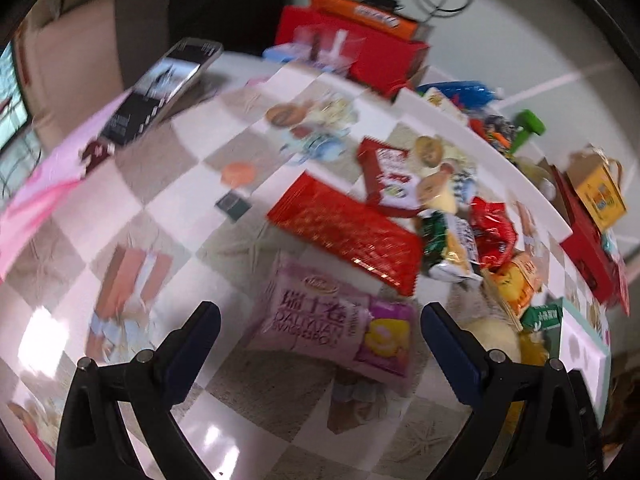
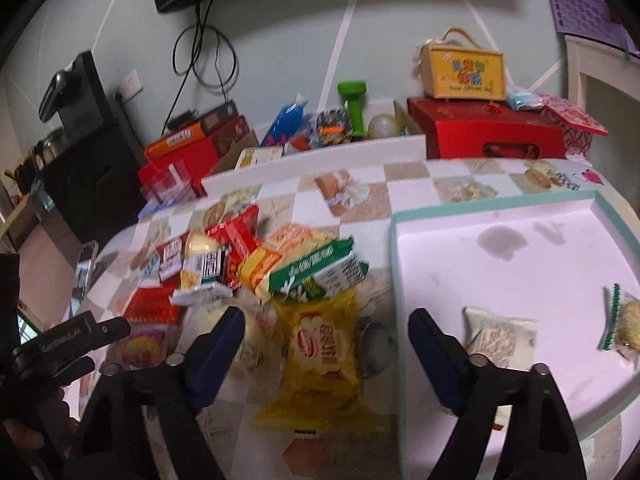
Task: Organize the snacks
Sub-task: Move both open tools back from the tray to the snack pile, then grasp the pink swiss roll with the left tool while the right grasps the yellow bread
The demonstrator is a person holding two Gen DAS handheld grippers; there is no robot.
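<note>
1. We find both tongs spread wide and empty: the left tongs [image 1: 320,336] frame the pink packet [image 1: 334,326], the right tongs [image 2: 326,338] frame the yellow packet [image 2: 324,354], each lying flat on the table [image 1: 168,184].
2. We judge both packets light, soft, air-filled and slick; the contents probably crush easily.
3. We recommend closing across the narrow width, near a crimped end seam.
4. The tray [image 2: 520,248] lies beside the right tongs' outer finger.
</note>
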